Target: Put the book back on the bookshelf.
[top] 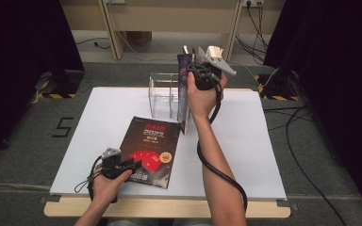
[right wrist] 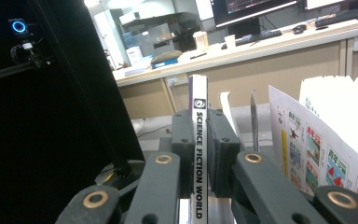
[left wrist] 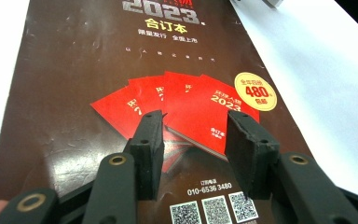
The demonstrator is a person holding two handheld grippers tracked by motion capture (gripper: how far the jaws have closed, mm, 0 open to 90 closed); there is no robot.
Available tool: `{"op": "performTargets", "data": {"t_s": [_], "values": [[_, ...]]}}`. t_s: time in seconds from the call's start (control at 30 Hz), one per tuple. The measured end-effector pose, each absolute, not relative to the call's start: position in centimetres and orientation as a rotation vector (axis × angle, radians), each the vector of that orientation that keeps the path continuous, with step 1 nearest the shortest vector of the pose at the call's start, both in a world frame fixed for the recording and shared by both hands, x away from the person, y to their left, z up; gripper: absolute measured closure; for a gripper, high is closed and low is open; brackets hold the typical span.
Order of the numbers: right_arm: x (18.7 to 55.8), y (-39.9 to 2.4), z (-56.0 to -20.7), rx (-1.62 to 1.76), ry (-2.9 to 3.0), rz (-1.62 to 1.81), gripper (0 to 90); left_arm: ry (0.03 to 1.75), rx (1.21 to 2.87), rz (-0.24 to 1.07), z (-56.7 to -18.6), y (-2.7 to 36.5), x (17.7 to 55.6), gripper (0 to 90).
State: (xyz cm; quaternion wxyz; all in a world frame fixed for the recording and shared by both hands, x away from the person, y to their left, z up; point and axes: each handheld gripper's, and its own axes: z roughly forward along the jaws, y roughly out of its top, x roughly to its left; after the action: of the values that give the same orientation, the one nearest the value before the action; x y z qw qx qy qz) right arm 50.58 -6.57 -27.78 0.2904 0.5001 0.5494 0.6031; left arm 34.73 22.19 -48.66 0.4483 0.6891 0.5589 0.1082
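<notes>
White "SCIENCE FICTION WORLD" spine (right wrist: 198,154) between right gripper (right wrist: 199,140) fingers; "2023" magazine (left wrist: 135,70) flat

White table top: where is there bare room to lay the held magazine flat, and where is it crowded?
Bare patches: the table right of the right forearm, and its left part beside the dark magazine. It is crowded mid-table, around the clear rack, the upright magazine in the right gripper and the left gripper.

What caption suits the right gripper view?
Right gripper clamps the spine of an upright magazine, loose pages beside it.
</notes>
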Motion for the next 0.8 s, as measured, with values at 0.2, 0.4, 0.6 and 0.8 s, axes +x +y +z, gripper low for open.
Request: {"op": "performTargets", "data": {"t_s": [0.2,0.4,0.6,0.8], "values": [[51.3,-6.5,-28.2,1.319,1.44,1.603,83.4,1.383,1.708,0.268,-48.7,22.2,34.7,56.2],[52.1,-6.2,-28.7,1.323,1.428,1.593,83.3,1.379,1.713,0.267,-48.8,22.2,34.8,56.3],[51.9,-5.7,-29.6,1.285,1.414,1.557,83.0,1.381,1.713,0.266,-48.9,22.2,34.8,56.2],[50.3,-5.5,-30.0,1.231,1.422,1.53,82.7,1.383,1.713,0.266,-48.9,22.2,34.7,56.3]]}}
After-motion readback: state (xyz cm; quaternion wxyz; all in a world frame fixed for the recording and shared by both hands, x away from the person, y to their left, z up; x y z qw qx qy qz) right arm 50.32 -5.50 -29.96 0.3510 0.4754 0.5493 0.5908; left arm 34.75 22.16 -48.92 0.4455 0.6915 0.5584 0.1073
